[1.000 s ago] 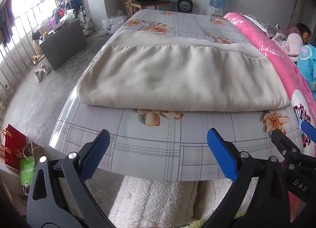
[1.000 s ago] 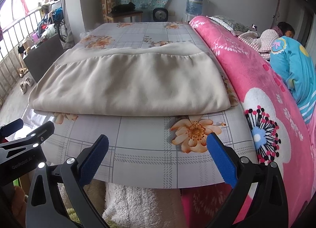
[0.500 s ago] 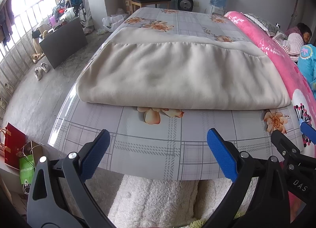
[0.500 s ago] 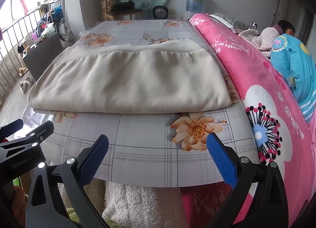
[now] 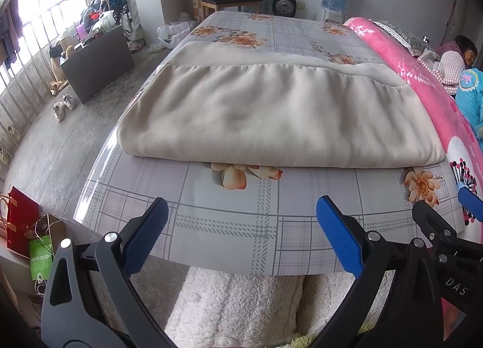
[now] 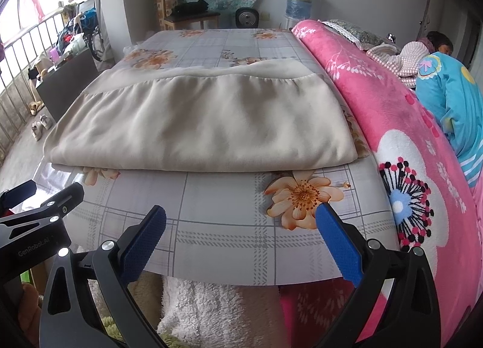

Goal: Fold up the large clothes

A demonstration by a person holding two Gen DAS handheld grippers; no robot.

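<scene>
A large beige garment (image 5: 271, 118) lies folded flat on the grey plaid floral table cover (image 5: 229, 215); it also shows in the right wrist view (image 6: 205, 127), with a second layer showing at its far edge. My left gripper (image 5: 241, 230) is open and empty, held over the table's near edge, short of the garment. My right gripper (image 6: 241, 236) is open and empty too, over the near edge, to the right of the left one. Each gripper's side shows in the other's view.
A pink floral blanket (image 6: 401, 142) lies along the table's right side, with a person in blue (image 6: 452, 94) beyond it. White fluffy fabric (image 5: 241, 305) hangs below the near edge. A dark box (image 5: 96, 61), shoes and bags stand on the floor at left.
Both views have drawn back and risen slightly, so the garment looks a little farther away. Both grippers stay open and empty. The garment has not moved.
</scene>
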